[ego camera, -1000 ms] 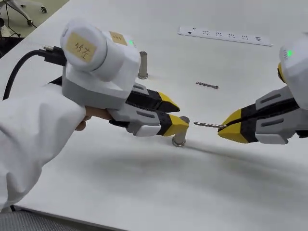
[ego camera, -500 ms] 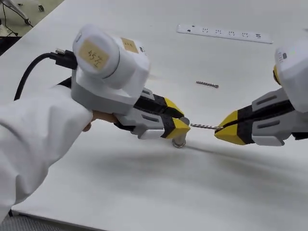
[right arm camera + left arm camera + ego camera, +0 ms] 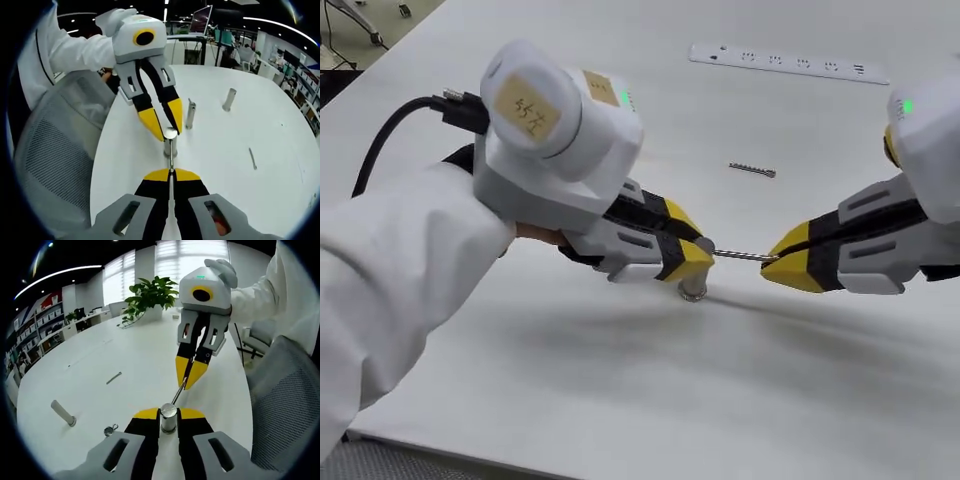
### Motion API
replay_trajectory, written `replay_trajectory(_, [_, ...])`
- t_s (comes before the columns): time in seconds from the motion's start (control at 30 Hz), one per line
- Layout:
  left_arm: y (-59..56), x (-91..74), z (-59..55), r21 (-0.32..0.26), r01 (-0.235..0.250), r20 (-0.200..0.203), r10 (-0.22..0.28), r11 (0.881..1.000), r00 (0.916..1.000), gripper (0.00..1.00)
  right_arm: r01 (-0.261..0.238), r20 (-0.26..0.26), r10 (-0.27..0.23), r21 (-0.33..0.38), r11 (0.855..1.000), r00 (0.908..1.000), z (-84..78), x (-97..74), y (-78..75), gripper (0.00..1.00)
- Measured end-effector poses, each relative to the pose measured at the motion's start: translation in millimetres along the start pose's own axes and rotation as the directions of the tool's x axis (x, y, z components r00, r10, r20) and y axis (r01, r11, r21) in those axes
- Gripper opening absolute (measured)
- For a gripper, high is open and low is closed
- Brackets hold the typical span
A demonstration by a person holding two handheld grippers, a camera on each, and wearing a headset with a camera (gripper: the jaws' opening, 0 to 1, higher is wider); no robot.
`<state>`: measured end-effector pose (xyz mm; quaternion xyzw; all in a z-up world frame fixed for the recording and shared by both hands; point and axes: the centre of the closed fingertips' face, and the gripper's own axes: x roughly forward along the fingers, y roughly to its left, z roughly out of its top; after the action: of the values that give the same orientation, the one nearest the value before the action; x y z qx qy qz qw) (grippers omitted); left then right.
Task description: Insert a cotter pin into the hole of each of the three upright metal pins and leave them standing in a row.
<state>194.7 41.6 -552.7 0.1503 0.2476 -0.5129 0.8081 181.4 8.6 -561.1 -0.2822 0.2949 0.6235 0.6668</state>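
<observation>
Now nearer, cotter pin tip seemingly touching clamped metal pin.

A tan sticker on the round housing of the left gripper carried handwritten marks that looked like "45" plus one further character, too unclear to read. A second tan sticker behind it was illegible. Markings on the white power strip were too small to read.
</observation>
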Motion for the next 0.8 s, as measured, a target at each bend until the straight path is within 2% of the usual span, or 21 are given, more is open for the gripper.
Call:
replay_trajectory(0.07, [-0.4,0.1,0.1,0.001,0.001,-0.001,-0.001,1.0,1.0,0.1,-0.002,0.012,0.002,0.01,1.0,0.9999,2.6,2.3,0.6,0.0])
replay_trajectory(0.27, [-0.1,-0.8,-0.1,-0.006,0.004,-0.007,-0.004,1.0,1.0,0.1,0.006,0.006,-0.006,0.021,1.0,1.0,1.5,8.1,-0.6,0.0])
replay_trajectory(0.8, [-0.2,-0.6,0.8,0.007,0.01,-0.013,-0.01,1.0,0.9999,0.1,-0.017,0.014,0.017,-0.023,1.0,0.9997,15.5,17.9,0.1,0.0])
